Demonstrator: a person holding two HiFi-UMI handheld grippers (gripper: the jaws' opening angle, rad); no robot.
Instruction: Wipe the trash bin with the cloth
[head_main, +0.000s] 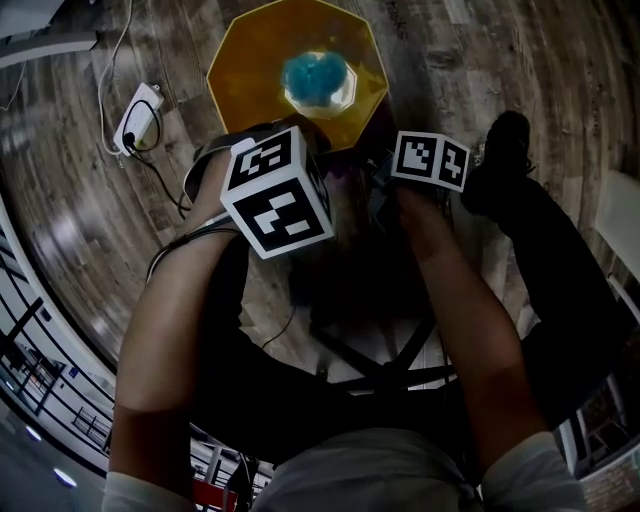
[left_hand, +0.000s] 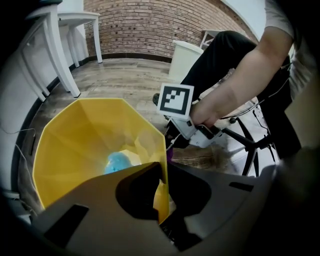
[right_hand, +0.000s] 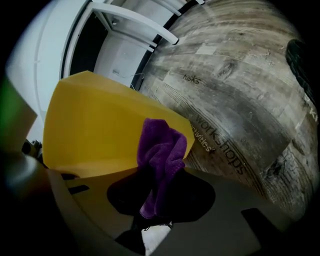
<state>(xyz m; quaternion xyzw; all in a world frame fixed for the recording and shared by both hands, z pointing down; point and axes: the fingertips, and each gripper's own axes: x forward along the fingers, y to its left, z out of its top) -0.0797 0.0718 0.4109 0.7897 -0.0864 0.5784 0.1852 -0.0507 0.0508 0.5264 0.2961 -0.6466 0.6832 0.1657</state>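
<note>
Trash bin (head_main: 250, 60): yellow and faceted; stood upright and open-topped on the wood floor (head_main: 90, 230), just ahead of the seated person's knees.
Bin contents: blue crumpled lump (head_main: 315, 75) lay at the bottom; could not be identified.
Left tool (left_hand: 162, 167): jaws closed together on the bin's near wall, one jaw inside the rim and one outside, with yellow plastic pinched between them.
Reason for left grip: judged a bracing hold, so that a light bin would not slide or tip under wiping pressure from the other side.
Right tool (right_hand: 161, 170): clamped on the purple cloth (right_hand: 162, 145); lower end of the cloth was pinched deep between the jaws, and the bunched upper end stood out past the tips.
Reason for cloth hold: judged deliberate, leaving a soft wad ahead of the hard jaws so that fabric alone met the plastic.
Cloth relative to bin: wad sat against the outer face of the bin (right_hand: 95, 125), near its upper edge, at a corner between facets; actual contact looked likely from the right gripper view but could not be confirmed.
Tools relative to each other: close together at the bin's near side, left tool on the rim and right tool just beside it, lower on the outside wall.
Task state: wiping of the outer wall judged under way or about to start; inside faces not yet reached by the cloth.
Risk noted: thin wall could flex or slip from the left grip if pressed hard.
</note>
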